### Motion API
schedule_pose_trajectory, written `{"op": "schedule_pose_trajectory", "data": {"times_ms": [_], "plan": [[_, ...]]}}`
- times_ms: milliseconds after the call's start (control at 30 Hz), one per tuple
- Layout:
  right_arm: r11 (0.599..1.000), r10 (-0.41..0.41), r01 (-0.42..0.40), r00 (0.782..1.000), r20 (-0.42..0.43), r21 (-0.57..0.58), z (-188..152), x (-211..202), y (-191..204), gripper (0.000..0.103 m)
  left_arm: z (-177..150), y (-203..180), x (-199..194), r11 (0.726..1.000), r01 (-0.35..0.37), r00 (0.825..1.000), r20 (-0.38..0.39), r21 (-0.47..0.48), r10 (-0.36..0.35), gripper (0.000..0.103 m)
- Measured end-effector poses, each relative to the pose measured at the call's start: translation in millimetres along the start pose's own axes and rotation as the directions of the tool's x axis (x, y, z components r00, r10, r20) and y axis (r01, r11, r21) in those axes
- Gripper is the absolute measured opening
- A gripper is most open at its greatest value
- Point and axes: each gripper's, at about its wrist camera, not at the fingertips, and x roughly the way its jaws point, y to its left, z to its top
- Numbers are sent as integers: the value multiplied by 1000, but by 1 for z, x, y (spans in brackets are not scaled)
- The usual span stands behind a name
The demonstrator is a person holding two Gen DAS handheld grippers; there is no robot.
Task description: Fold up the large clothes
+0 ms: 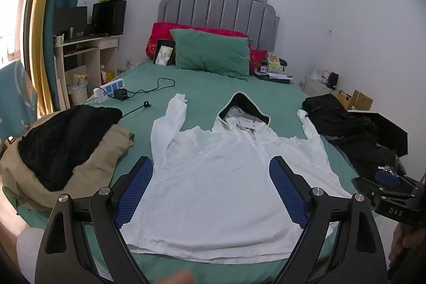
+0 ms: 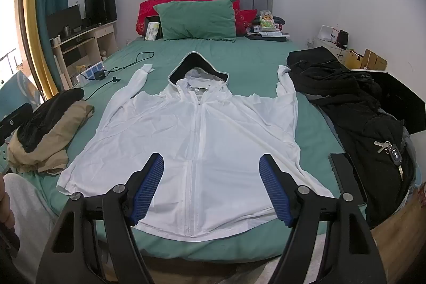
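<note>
White hooded jacket [image 2: 202,135] lies flat, zipped, sleeves spread.

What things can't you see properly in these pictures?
- White jacket hem: both views, the fingers' blue pads cover parts of it.
- Tablet screen: left wrist view, too small to read.
- Black clothes: right wrist view, heaped, so what kinds cannot be told.
- Keys: left wrist view, mostly behind the right gripper.

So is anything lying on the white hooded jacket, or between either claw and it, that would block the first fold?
Nothing visible does. The white hooded jacket lies flat and bare on the green sheet, zipper up. Both the left claw and right claw hang open above its hem. The black clothes, phone and tan pile sit beside it.
</note>
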Motion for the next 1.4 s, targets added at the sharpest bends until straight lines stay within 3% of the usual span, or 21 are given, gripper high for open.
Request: {"op": "schedule_pose_trajectory", "data": {"times_ms": [167, 300, 1400], "plan": [[1000, 2, -2, 1000, 1, 1, 0, 0, 0, 74, -2, -7, -1, 1000, -21, 1000, 22, 10, 21, 91], [1000, -1, 1, 1000, 1, 1, 0, -1, 0, 74, 3, 1, -12, 1000, 11, 999, 40, -22, -10, 91], [1000, 1, -1, 1000, 3, 3, -2, -1, 1, 74, -1, 2, -9, 1000, -11, 999, 39, -19, 11, 91]]}}
